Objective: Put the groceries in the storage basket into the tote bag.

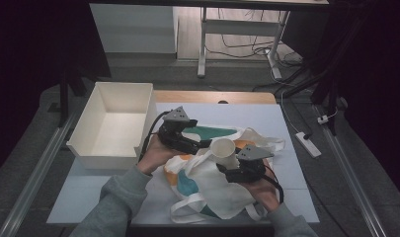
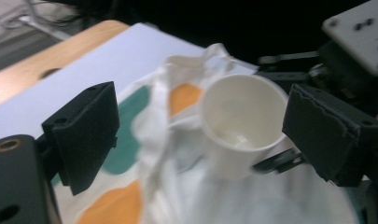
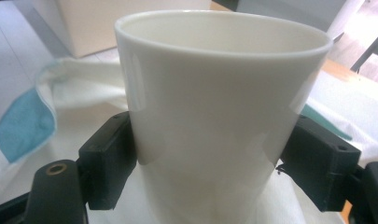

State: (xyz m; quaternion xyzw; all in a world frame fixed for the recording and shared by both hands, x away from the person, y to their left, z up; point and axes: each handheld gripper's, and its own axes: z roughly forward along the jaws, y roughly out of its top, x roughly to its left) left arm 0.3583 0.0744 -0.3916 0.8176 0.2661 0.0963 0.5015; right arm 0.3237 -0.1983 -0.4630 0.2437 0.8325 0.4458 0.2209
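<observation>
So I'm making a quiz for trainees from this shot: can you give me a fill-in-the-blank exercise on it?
1. The right gripper is shut on the white ____.
2. The cup stands on a cloth ____ with teal and orange patches.
3. The left gripper has its jaws ____, nothing pressed between them.
4. The white bin at the table's left is ____ inside.

Missing words: cup; bag; open; empty

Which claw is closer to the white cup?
Right. The right claw grips the white cup on both sides. The left claw stands open, close to the cup but not touching it.
</observation>
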